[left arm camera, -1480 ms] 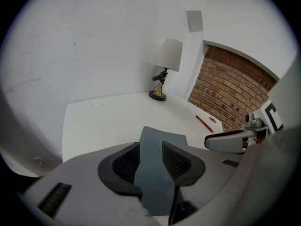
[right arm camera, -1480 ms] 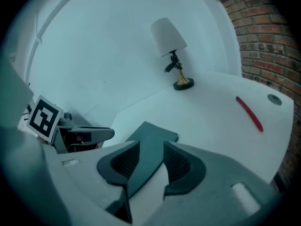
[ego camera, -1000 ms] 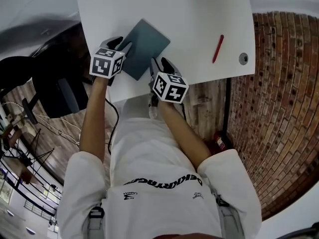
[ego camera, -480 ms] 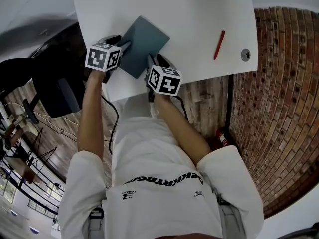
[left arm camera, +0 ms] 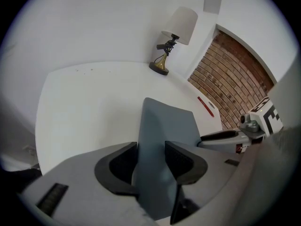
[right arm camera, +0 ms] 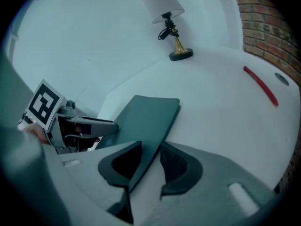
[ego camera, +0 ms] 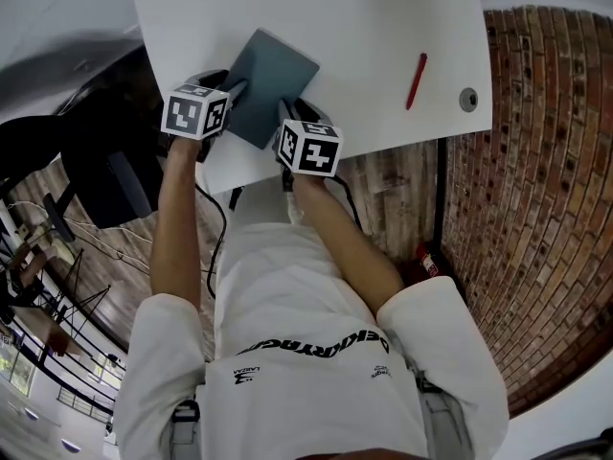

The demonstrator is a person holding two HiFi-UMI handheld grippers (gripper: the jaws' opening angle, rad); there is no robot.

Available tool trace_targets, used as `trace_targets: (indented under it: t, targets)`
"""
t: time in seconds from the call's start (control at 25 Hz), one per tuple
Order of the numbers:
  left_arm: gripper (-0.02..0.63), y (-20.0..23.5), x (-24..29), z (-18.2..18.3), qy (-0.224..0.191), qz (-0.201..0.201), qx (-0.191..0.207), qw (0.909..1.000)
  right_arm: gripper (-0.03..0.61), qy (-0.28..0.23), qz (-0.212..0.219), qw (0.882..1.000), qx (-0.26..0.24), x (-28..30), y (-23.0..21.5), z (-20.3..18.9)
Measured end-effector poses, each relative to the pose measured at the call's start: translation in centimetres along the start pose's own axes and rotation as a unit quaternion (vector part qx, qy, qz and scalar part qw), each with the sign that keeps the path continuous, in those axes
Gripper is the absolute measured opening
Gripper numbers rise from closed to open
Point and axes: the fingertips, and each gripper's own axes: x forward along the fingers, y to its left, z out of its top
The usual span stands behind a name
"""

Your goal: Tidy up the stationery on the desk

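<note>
A dark teal notebook [ego camera: 273, 80] lies slantwise near the front left of the white desk [ego camera: 364, 27]. My left gripper [ego camera: 236, 90] is shut on its left near edge, and the cover [left arm camera: 162, 126] runs between the jaws. My right gripper [ego camera: 285, 115] is shut on its right near edge, where the notebook [right arm camera: 146, 119] tilts up from the desk. A red pen [ego camera: 416, 80] lies alone to the right, also seen as the pen [right arm camera: 261, 85] and the pen [left arm camera: 205, 106].
A table lamp [left arm camera: 176, 34] with a white shade stands at the desk's far edge, the same lamp [right arm camera: 168, 18] in the right gripper view. A round metal grommet [ego camera: 467, 100] sits near the desk's right corner. A brick wall [ego camera: 546, 209] is to the right.
The right gripper has shifted a little to the left along the notebook's near edge. Both grippers keep their hold on the notebook, which has barely moved.
</note>
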Motion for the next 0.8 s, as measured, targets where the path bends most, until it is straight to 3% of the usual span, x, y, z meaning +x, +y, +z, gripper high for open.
trace_targets:
  t: [0.24, 0.44, 0.8]
  targets:
    - [0.183, -1.2, 0.0, -0.5, -0.015, -0.005, -0.036, 0.9992, 0.118, -0.008, -0.002, 1.0, -0.019, -0.3, -1.1, 1.8]
    - [0.183, -2.7, 0.3, -0.8, -0.028, 0.006, -0.074, 0.9969, 0.127, -0.008, 0.021, 1.0, -0.016, -0.6, -2.3, 3.1]
    - [0.183, -5.6, 1.3, -0.4, -0.069, 0.027, -0.157, 0.9848, 0.129, 0.01, 0.026, 0.996, -0.089, -0.8, -4.7, 5.2]
